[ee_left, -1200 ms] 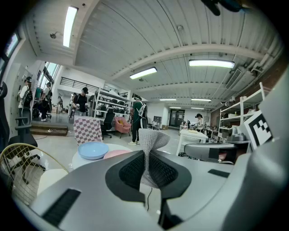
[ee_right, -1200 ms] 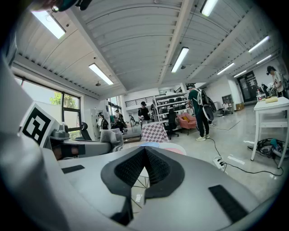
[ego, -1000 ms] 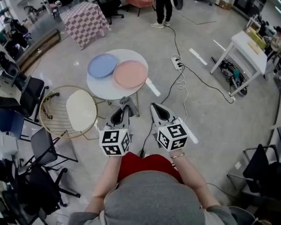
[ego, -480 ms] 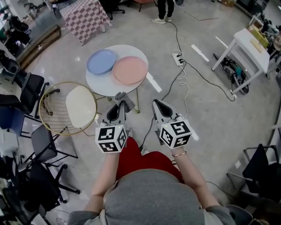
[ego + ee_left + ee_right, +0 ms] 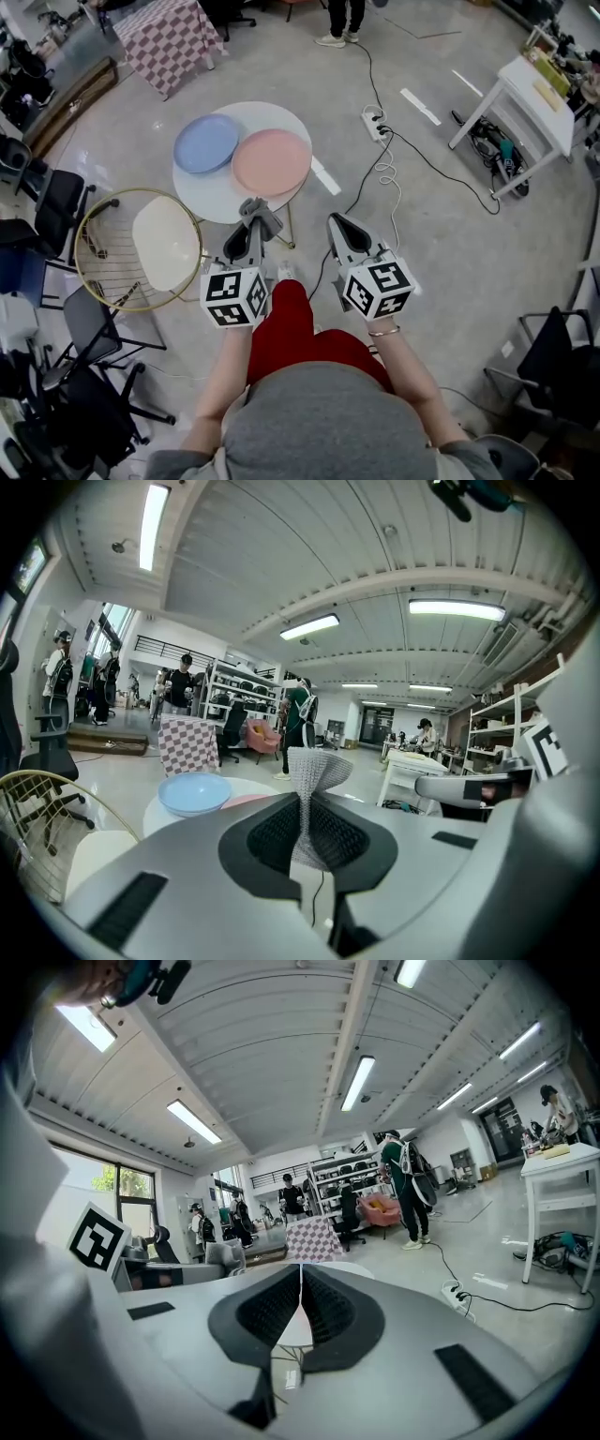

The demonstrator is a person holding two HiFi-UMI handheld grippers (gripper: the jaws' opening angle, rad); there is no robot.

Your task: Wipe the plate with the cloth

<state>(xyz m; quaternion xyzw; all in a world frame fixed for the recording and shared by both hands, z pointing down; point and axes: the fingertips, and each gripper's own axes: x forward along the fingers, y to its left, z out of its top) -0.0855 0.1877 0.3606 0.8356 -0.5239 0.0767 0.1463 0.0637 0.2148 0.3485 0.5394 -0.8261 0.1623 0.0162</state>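
Looking down, the head view finds a round white table (image 5: pixel 197 192) on a grey workshop floor (image 5: pixel 441 234), bearing a blue plate (image 5: pixel 205 142) and a pink plate (image 5: pixel 272 161) side by side. In the left gripper view, the left gripper (image 5: pixel 302 803) is clamped on a grey cloth (image 5: pixel 314 772) standing up between its jaws, short of the table. In the right gripper view, the right gripper (image 5: pixel 300 1288) has its jaws pressed together with nothing between them.

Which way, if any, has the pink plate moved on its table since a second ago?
No. The pink plate sits on the round table's right side, next to the blue plate, as before.
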